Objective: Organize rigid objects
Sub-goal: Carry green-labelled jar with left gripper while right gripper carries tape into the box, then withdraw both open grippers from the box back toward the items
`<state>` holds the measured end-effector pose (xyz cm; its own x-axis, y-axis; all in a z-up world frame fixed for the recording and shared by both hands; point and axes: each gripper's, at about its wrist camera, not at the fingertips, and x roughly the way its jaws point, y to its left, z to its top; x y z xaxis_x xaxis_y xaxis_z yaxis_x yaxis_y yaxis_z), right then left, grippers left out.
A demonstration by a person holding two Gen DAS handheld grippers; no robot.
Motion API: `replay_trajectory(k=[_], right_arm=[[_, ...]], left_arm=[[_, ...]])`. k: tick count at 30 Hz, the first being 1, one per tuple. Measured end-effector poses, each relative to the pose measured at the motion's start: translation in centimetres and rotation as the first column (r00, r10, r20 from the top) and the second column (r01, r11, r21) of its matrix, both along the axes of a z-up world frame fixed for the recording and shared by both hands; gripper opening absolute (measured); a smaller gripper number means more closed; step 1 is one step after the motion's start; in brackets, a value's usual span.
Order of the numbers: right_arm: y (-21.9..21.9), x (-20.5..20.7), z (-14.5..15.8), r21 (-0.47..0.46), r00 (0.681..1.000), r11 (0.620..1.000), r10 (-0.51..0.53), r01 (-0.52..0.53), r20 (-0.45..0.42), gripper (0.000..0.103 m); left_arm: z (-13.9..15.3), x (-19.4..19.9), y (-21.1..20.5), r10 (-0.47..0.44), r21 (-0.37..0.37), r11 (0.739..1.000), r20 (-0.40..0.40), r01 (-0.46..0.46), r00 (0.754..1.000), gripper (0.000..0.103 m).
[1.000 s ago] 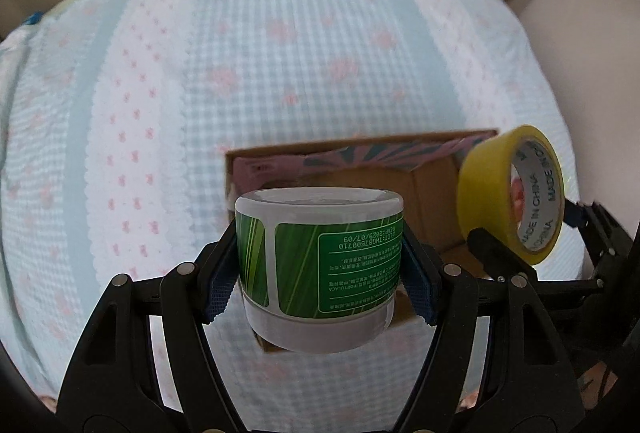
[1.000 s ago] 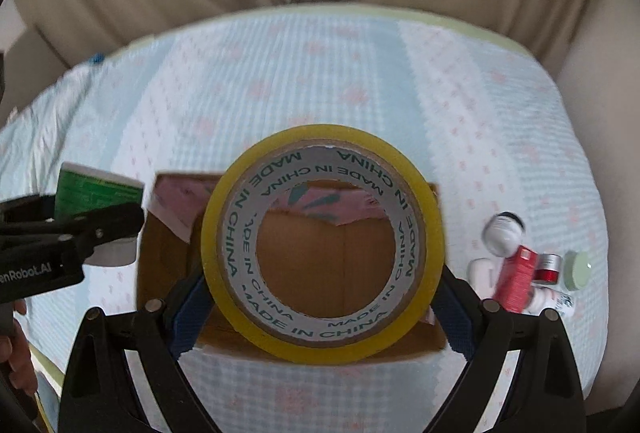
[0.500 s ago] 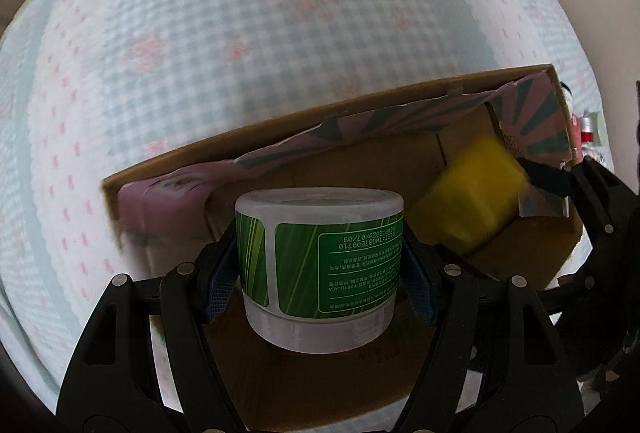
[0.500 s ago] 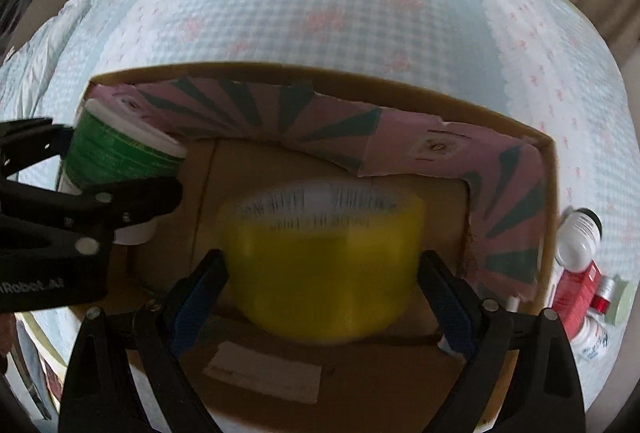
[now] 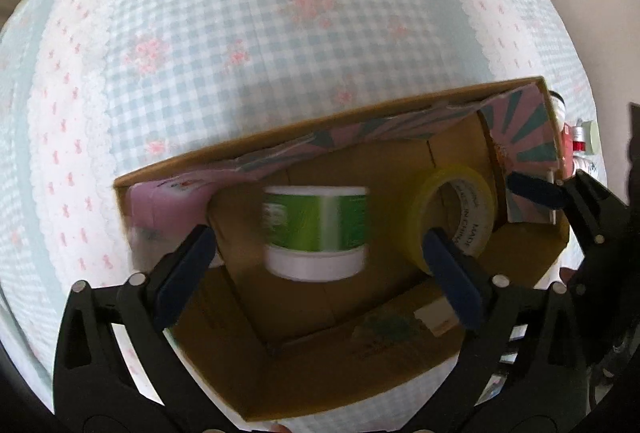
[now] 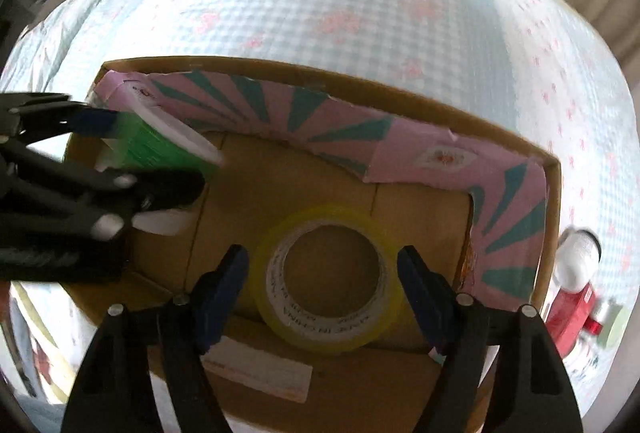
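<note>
The cardboard box [image 6: 552,193] holds a green tub [image 5: 316,233] and yellow tape [image 6: 326,279]; both grippers' jaws are apart.

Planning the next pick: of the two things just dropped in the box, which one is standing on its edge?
The yellow tape roll, in the cardboard box on the right gripper side: its open core faces the camera. The green-labelled tub shows its side instead.

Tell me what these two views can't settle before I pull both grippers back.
- Green tub: motion-blurred in left view, half hidden by left gripper in right view; resting or falling, unclear.
- Tape: contact with the box floor hidden by its own rim.
- Bottles outside the box: cut off by its wall, blurred.
</note>
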<state>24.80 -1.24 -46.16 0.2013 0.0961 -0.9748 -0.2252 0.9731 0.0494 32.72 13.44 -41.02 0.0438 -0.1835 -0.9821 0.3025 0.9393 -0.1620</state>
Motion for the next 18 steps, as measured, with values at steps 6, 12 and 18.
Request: replay_trajectory(k=[6, 12, 18], right_arm=[[-1.4, -2.0, 0.8, 0.066, 0.998, 0.996, -0.065, 0.064, 0.014, 0.103], [-1.7, -4.3, 3.8, 0.068, 0.995, 0.996, -0.056, 0.051, 0.084, 0.103], [-1.9, -6.2, 8.4, 0.041, 0.991, 0.998, -0.055, 0.05, 0.121, 0.103]], left_arm=[[0.9, -0.9, 0.2, 0.013, 0.007, 1.0, 0.021, -0.013, 1.0, 0.103], [4.0, -2.0, 1.3, 0.055, 0.007, 0.998, 0.066, -0.055, 0.996, 0.103], [9.0, -4.1, 3.4, 0.109, -0.009, 0.994, 0.131, -0.109, 0.985, 0.103]])
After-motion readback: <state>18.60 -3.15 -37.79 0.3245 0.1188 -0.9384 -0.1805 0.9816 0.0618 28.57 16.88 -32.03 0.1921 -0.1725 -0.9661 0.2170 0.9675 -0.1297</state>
